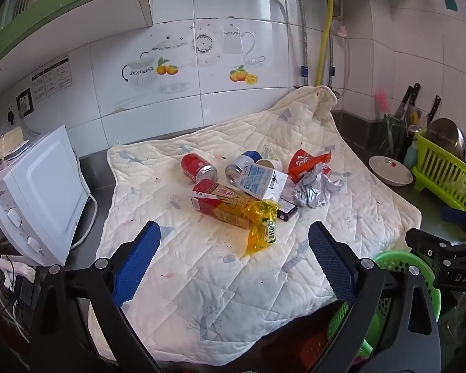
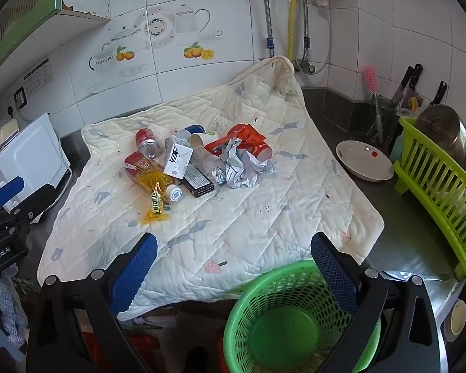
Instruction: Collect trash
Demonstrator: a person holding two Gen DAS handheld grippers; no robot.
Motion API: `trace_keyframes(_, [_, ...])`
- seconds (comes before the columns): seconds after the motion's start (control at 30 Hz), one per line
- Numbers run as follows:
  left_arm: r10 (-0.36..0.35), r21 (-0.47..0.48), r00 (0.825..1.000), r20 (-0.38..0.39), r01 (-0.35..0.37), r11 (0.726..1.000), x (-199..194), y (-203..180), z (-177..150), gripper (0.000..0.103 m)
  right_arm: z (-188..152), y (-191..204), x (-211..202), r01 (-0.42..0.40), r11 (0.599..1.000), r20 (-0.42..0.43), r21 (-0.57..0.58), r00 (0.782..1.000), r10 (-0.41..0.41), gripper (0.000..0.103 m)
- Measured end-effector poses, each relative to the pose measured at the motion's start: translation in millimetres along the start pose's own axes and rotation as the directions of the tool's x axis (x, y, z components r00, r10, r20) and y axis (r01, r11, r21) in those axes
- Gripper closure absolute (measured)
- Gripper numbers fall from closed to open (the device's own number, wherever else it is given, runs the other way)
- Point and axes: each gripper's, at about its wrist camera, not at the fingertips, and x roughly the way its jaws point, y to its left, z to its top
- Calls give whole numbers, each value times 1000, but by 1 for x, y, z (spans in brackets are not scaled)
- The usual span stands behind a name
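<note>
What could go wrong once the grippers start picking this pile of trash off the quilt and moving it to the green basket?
1. The red can and silver can lie on their sides, so they may roll away when nudged.
2. The yellow wrapper rests against the red carton; grabbing one could drag the other.
3. The green basket sits below the quilt edge, so dropped pieces may miss it.

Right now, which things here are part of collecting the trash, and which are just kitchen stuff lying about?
For the job:
red drink can
crumpled grey paper wad
yellow plastic wrapper
white milk carton
green mesh waste basket

Lying about:
white microwave
white bowl
lime dish rack
</note>
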Motion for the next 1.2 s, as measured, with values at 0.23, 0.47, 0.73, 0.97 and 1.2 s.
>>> trace_keyframes(0.23, [-2,-1,1000,-2,2,1000,-1,0,0,9,0,0,-1,0,1000,-6,1,1000,0,7])
trace_keyframes(0.47, [-3,1,1000,-1,3,1000,0,-2,1,9,0,1,-2,4,1000,-5,-4,1000,-4,7])
trace_keyframes(0.73, [-6,5,1000,1,6,1000,0,-7,2,9,0,-4,-3,8,1000,-6,3,1000,-8,7])
trace_keyframes(0.97, [-6,5,1000,1,6,1000,0,-7,2,9,-2,-3,-3,10,1000,-2,2,1000,-10,7])
trace_keyframes(1.2, [-3,-4,1000,-3,3,1000,2,-6,1,9,-1,-2,-3,5,1000,0,1,1000,-5,7])
